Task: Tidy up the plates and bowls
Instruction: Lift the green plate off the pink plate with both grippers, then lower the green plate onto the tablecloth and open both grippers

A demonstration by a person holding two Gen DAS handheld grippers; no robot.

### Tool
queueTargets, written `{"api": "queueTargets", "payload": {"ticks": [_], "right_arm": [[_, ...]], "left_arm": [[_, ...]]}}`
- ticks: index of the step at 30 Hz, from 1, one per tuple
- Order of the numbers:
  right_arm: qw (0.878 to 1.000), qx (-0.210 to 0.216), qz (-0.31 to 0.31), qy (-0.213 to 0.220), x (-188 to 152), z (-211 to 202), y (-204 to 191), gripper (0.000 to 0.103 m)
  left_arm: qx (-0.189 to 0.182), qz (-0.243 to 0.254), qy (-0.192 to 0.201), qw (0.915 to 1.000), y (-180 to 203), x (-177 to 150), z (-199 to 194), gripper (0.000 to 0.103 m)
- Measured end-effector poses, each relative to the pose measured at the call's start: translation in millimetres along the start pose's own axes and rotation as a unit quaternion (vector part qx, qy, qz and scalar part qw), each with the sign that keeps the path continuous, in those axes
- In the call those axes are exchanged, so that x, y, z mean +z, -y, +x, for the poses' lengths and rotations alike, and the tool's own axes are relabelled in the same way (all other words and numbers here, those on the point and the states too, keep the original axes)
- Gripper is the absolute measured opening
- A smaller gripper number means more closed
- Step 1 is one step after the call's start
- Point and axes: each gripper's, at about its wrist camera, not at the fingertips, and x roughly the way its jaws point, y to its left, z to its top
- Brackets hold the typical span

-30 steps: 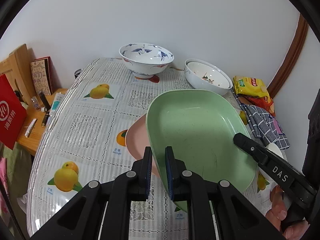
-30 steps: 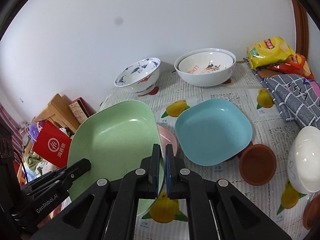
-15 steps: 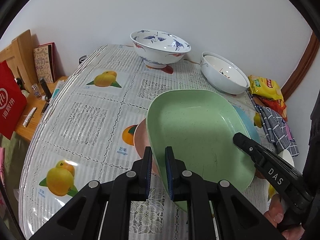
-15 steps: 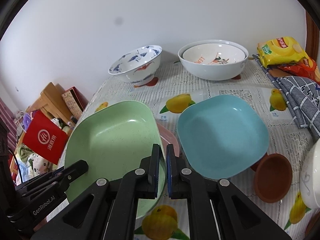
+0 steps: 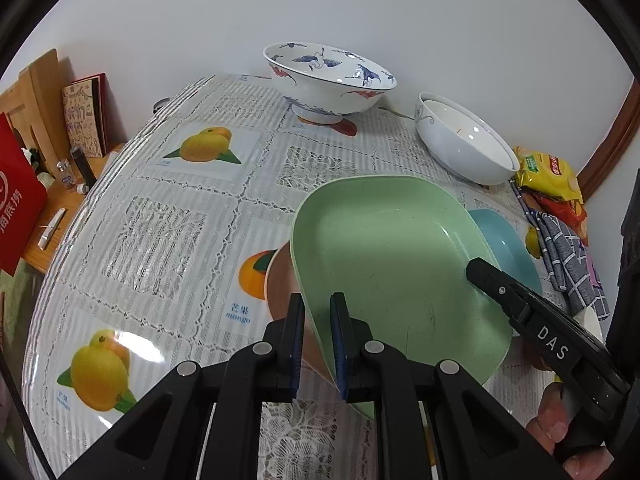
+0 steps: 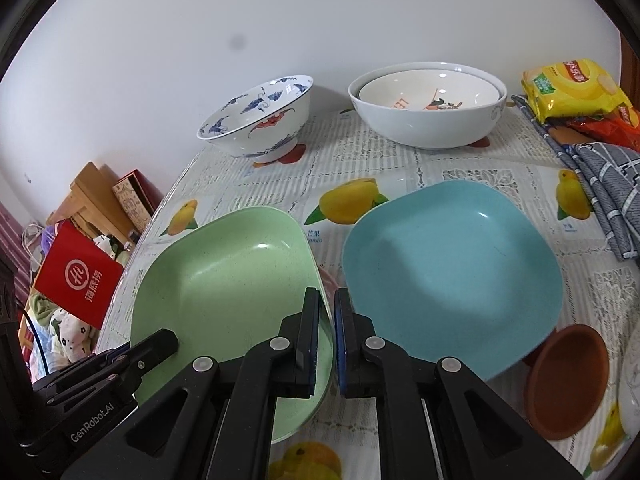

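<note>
Both grippers hold a green square plate (image 5: 392, 264), also seen in the right wrist view (image 6: 232, 280). My left gripper (image 5: 318, 320) is shut on its near-left rim. My right gripper (image 6: 327, 312) is shut on its right rim. The plate hangs above a pink plate (image 5: 280, 284), mostly hidden beneath it. A blue square plate (image 6: 452, 272) lies just right of the green one and rests partly on a small brown dish (image 6: 568, 380). A blue-and-white patterned bowl (image 6: 260, 116) and two nested white bowls (image 6: 428, 104) stand at the back.
The table has a fruit-print cloth (image 5: 180, 220). Snack bags (image 6: 572, 88) and a checked grey cloth (image 6: 608, 188) lie at the back right. A white bowl (image 6: 632, 380) sits at the right edge. A red bag (image 6: 76, 280) and wooden furniture (image 5: 36, 100) stand off the table's left.
Both grippers and the green plate have moved lower and forward over the table; the bowls at the back look nearer. The grip on the plate is unchanged.
</note>
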Motion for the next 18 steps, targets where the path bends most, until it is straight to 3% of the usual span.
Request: {"api": "queueTargets", "payload": {"ticks": [14,17,18], "right_arm": [[1.000,-0.011,-0.019,0.006,5,19,-2,0.014],[0.999,-0.013,-0.031,0.011,5,18,-5,0.018],[0.999,-0.011,-0.033,0.011,5,18,-7,0.025]], "left_arm": [[0.002,0.010,-0.016,0.9998,2,-1,19,0.015],[-0.002,0.011,-0.025,0.9996,1,-2,17,0.019],[-0.007,0.012,-0.027,0.9995,1,-2,16,0.021]]}}
